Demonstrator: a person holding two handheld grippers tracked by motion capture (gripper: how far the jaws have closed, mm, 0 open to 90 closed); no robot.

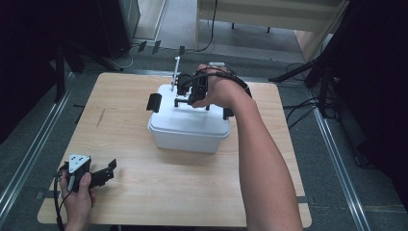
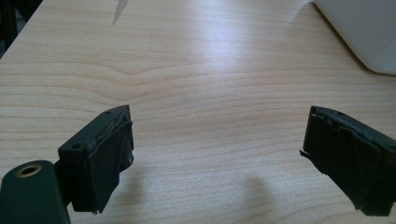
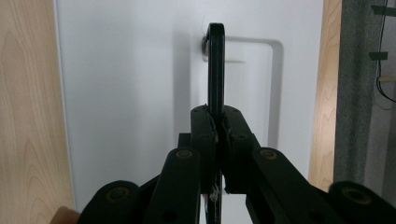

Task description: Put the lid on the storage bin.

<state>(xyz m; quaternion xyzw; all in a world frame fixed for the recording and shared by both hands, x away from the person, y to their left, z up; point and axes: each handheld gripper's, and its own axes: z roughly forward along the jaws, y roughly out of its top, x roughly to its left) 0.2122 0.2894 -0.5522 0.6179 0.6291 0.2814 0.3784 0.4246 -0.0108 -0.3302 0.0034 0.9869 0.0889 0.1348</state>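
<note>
Gripping black handle (image 3: 215, 70) of white box (image 1: 187, 126) with your right gripper (image 3: 215, 126): jaws clamped on thin bar, which stands upright between pads over lid centre. Box sits mid-table (image 1: 144, 192), toward far edge. Your left gripper (image 2: 217, 158) rests low near front-left corner, jaws wide apart, nothing between, box well off.
</note>
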